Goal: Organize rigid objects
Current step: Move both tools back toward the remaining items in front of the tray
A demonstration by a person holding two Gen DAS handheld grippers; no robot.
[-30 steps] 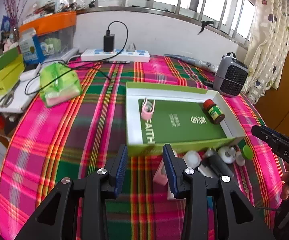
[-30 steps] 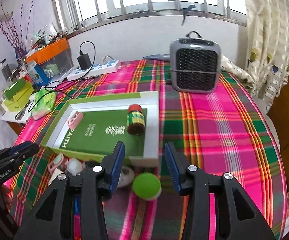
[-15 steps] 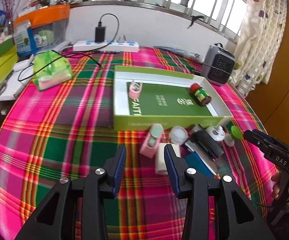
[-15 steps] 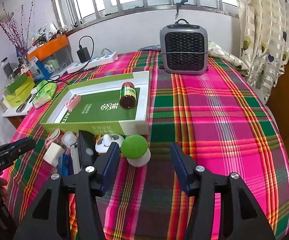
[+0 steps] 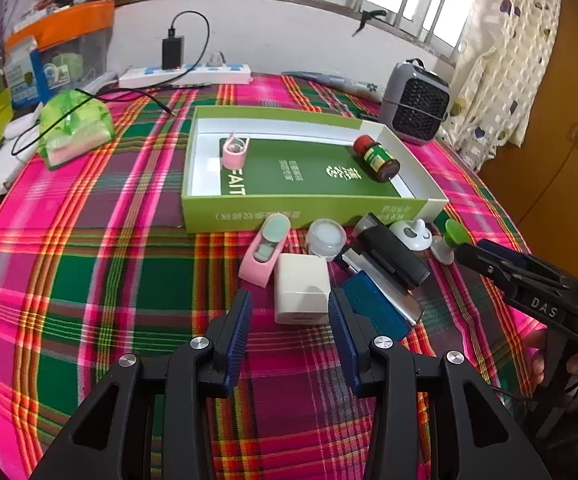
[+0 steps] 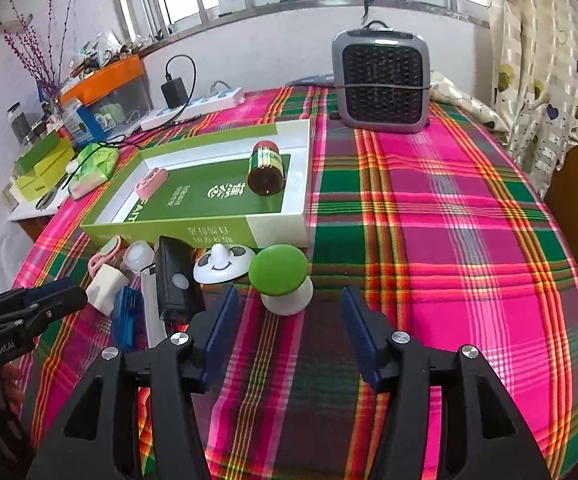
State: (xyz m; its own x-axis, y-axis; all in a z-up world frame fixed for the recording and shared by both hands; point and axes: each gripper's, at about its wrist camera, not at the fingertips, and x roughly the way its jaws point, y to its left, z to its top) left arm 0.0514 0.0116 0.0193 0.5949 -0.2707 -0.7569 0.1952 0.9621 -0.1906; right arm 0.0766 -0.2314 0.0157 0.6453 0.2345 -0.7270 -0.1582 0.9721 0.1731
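Note:
A green open box [image 5: 305, 210] holds a brown red-capped bottle [image 5: 377, 159] and a pink clip [image 5: 233, 152]. In front of it lie small items: a pink dispenser [image 5: 265, 252], a clear jar [image 5: 326, 239], a white charger block [image 5: 300, 294], a black device [image 5: 393, 256], a blue case [image 5: 373, 308], a white panda piece [image 6: 223, 266] and a green-capped mushroom toy [image 6: 279, 276]. My left gripper [image 5: 290, 320] is open, and the near end of the charger block lies between its tips. My right gripper [image 6: 291, 324] is open just short of the mushroom toy.
A grey heater [image 6: 383, 80] stands at the back right of the plaid table. A power strip [image 5: 187, 74] with a charger and cable lies at the back, and a green tissue pack [image 5: 75, 130] at the left. Boxes crowd a side shelf [image 6: 43, 168]. Plaid cloth lies bare right of the box.
Both grippers have come down and closer to the row of items. The right jaws have widened clearly, the left slightly. The charger block now lies at the left fingertips.

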